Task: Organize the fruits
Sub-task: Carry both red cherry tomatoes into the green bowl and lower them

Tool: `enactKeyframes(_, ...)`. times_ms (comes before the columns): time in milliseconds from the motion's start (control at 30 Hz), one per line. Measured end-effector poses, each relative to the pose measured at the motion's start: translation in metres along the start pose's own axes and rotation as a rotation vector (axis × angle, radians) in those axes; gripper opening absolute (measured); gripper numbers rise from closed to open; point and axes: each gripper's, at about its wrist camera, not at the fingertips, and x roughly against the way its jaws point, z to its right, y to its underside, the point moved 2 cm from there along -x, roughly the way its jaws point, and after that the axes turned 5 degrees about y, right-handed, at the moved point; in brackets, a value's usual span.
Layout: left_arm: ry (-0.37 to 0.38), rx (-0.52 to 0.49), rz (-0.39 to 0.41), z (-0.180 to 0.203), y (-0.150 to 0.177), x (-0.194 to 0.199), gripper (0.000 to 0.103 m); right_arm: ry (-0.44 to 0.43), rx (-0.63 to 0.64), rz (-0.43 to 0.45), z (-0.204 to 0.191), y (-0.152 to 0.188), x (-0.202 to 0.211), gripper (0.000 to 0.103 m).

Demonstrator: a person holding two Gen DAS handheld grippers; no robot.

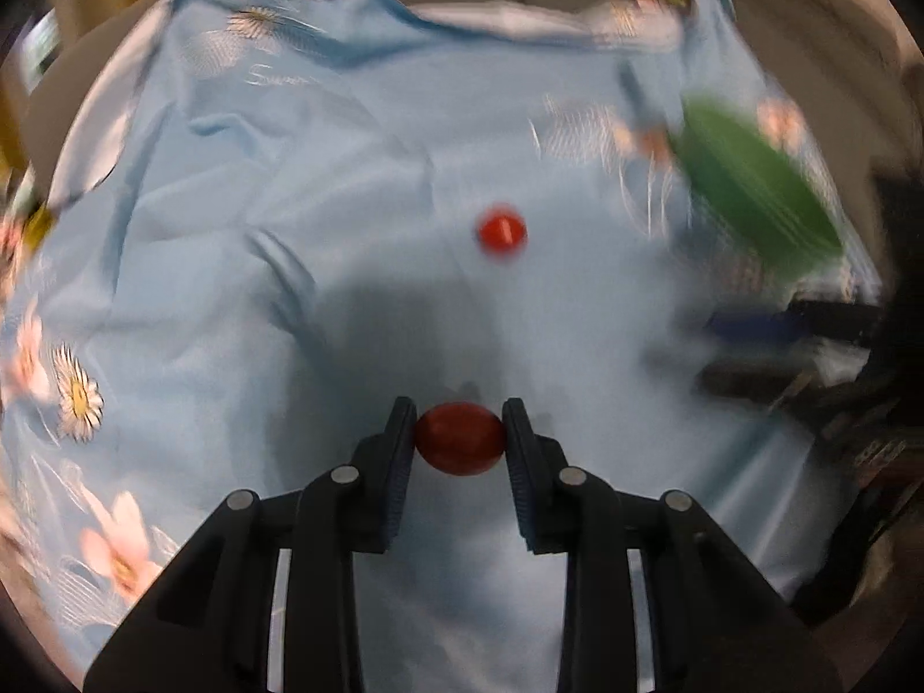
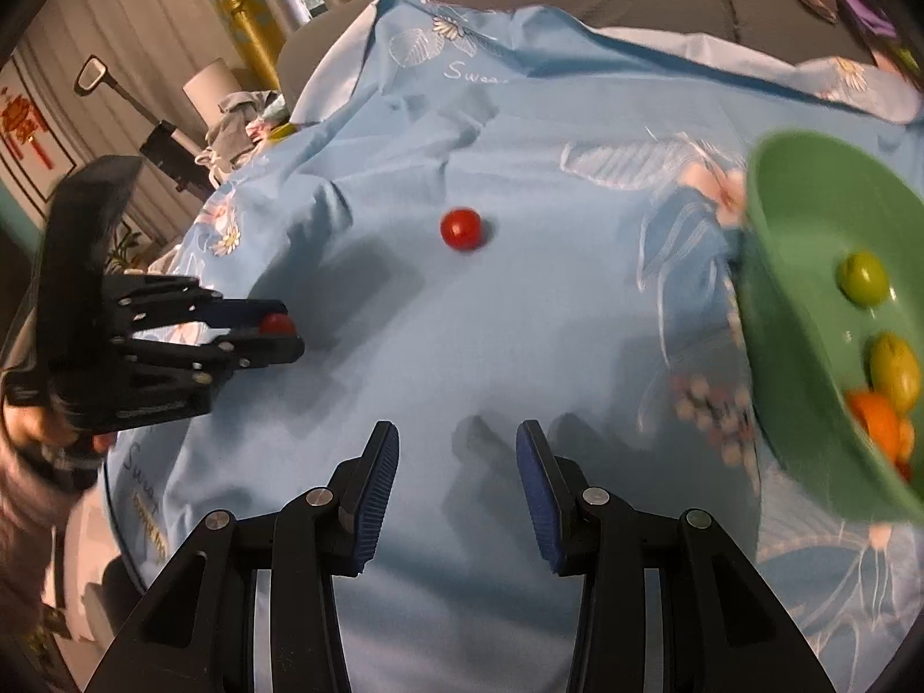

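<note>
Left gripper [image 1: 460,433] pinching a small red fruit [image 1: 459,438] squarely between both pads, fingers [image 1: 399,444] pressed against its two sides, held just above the cloth. Same grip seen from the right wrist view: left gripper [image 2: 283,332] at far left, red fruit [image 2: 276,323] peeking out at the fingertips. Blurred hand [image 2: 34,433] behind it at the left edge.

Right gripper [image 2: 457,450] with fingers [image 2: 381,479] spread, blue ribbed pads apart, only cloth showing in the gap.

Out past the fingers: one more small red fruit [image 2: 460,227] lying loose on the blue cloth [image 2: 520,317], well apart from both grippers, toward the far middle. Same one in the left wrist view [image 1: 501,231], blurred.

To the right, one green bowl [image 2: 808,202], tilted in this view, rim toward the camera. Inside, counted: two yellow-green fruits [image 2: 862,277], one above the other, and an orange fruit [image 2: 878,421] nearest, touching the lower green one. A scrap of red below the orange, too small to name. In the left wrist view the bowl [image 1: 756,185] only a green smear at far right.

Writing on the cloth: pale script at the far edge reading "Swee" [image 2: 470,74] before a fold cuts it off; near the left edge another script word starting "Sw" [image 2: 138,462], with gold lettering under it too warped to read. White daisies and pink flowers printed around the borders.

Red hanging knot ornament [image 2: 23,127] on the far left wall.
</note>
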Motion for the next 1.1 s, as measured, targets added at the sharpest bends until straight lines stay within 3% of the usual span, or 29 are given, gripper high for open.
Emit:
enactKeyframes(100, -0.010, 0.113, 0.122, -0.008, -0.008, 0.015, 0.030, 0.017, -0.003, 0.008, -0.002, -0.018, -0.013, 0.043)
enactKeyframes(200, 0.026, 0.152, 0.172, -0.004, -0.013, 0.014, 0.030, 0.052, 0.025, 0.022, -0.008, -0.038, -0.025, 0.043)
enactKeyframes(400, 0.042, 0.146, 0.177, 0.003, -0.007, 0.010, 0.031, 0.144, 0.100, 0.048, -0.015, -0.074, -0.054, 0.043)
enactKeyframes(800, 0.063, 0.180, 0.172, -0.012, 0.003, 0.005, 0.031, 0.153, 0.168, 0.020, -0.026, -0.090, -0.094, 0.043)
enactKeyframes(933, 0.063, 0.180, 0.173, -0.011, 0.004, 0.006, 0.031, 0.167, 0.172, 0.031, -0.023, -0.090, -0.093, 0.027)
enactKeyframes(1100, 0.063, 0.183, 0.174, -0.010, 0.007, 0.009, 0.031, 0.172, 0.152, 0.041, -0.020, -0.088, -0.088, 0.027)
